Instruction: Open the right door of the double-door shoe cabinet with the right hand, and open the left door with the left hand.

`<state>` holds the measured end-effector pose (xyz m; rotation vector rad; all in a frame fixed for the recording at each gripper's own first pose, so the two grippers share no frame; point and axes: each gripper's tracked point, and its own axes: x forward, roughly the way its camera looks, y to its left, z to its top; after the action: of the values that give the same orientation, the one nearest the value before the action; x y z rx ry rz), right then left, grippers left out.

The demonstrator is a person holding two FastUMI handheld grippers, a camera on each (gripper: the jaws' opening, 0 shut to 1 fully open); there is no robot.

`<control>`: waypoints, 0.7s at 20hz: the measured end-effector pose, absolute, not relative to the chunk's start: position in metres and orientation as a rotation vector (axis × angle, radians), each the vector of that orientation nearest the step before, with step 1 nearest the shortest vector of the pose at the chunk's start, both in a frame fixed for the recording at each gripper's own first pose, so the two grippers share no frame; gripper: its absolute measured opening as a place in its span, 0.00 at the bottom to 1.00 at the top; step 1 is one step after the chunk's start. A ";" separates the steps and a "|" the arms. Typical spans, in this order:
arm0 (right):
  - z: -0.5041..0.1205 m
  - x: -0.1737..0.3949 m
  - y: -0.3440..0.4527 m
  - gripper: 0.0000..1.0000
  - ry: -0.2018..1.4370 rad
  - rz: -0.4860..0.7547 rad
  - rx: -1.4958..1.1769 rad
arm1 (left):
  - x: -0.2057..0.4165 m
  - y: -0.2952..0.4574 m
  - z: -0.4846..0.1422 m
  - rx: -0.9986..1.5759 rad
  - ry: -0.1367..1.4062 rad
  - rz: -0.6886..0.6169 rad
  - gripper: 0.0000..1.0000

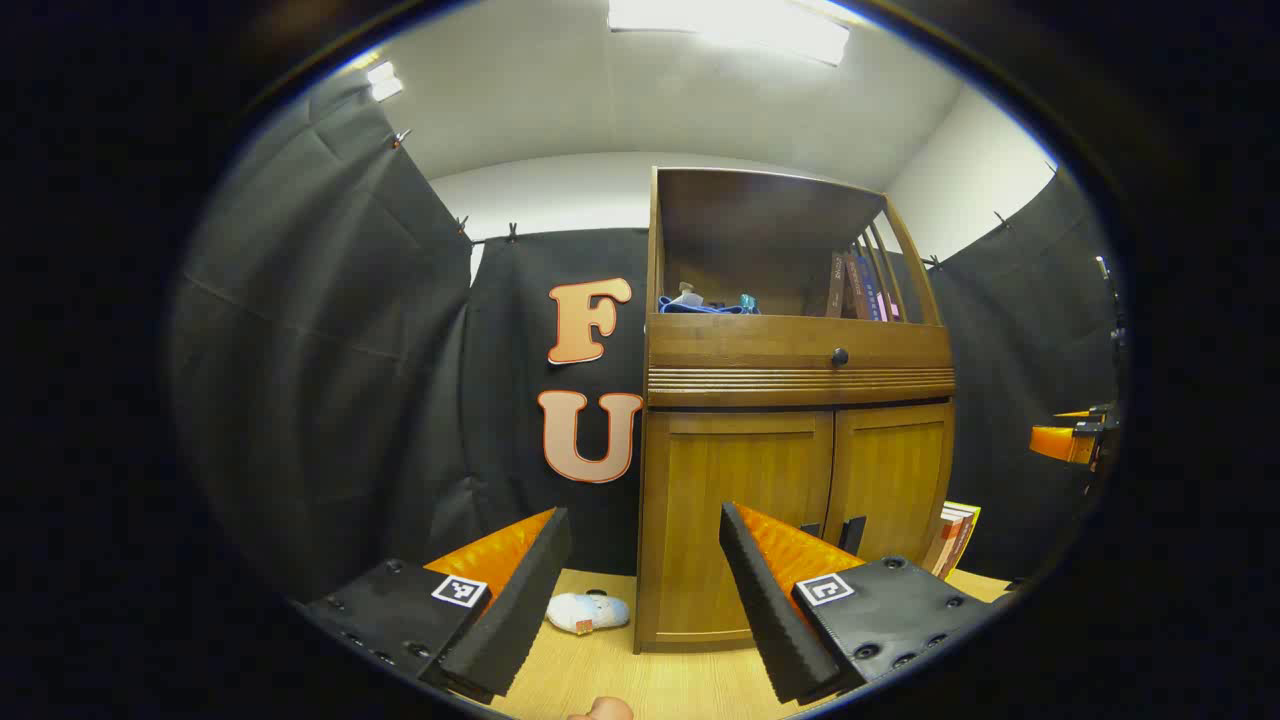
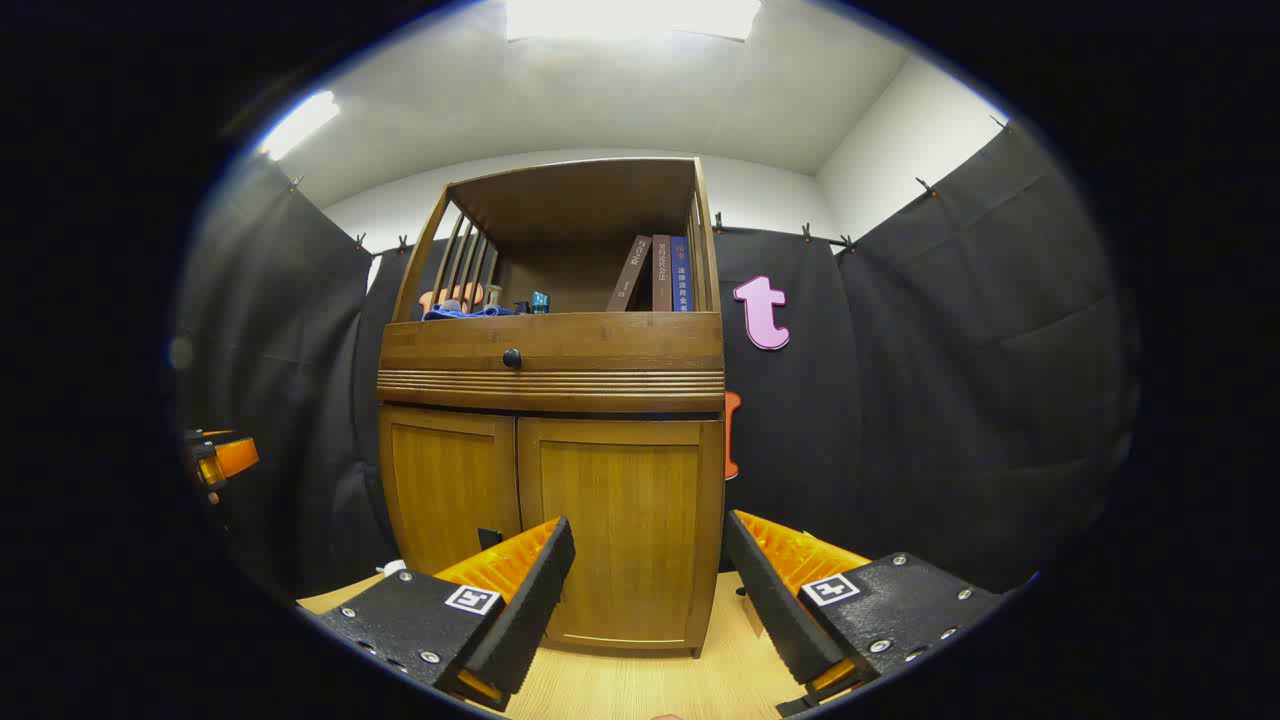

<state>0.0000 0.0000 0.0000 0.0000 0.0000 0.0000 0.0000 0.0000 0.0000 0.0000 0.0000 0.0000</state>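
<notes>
The wooden shoe cabinet stands on the floor with both lower doors closed. In the left gripper view its left door lies straight ahead of my left gripper, which is open, empty and short of the wood. Two small dark handles sit where the doors meet, by the right finger. In the right gripper view my right gripper is open and empty in front of the right door, apart from it. The left door and a handle lie to its left.
A drawer with a round knob sits above the doors, and an open shelf holds books. On the floor a white soft thing lies left of the cabinet, and books lean at its right side. Black cloth walls stand close around.
</notes>
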 end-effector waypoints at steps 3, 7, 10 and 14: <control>0.000 -0.001 0.000 0.94 0.001 0.000 -0.001 | -0.003 0.001 0.005 -0.009 -0.019 0.002 0.96; 0.000 -0.007 0.000 0.94 0.001 -0.002 0.004 | -0.008 0.001 0.007 -0.002 -0.029 0.003 0.96; 0.002 -0.009 -0.003 0.94 -0.006 -0.012 0.007 | -0.009 -0.001 0.001 -0.013 -0.014 -0.006 0.96; -0.004 -0.011 0.001 0.94 0.005 -0.002 0.000 | -0.016 0.005 0.004 -0.005 -0.016 0.008 0.96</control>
<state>-0.0106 0.0008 -0.0037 0.0000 0.0055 -0.0019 -0.0156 0.0047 0.0038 -0.0046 -0.0161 0.0076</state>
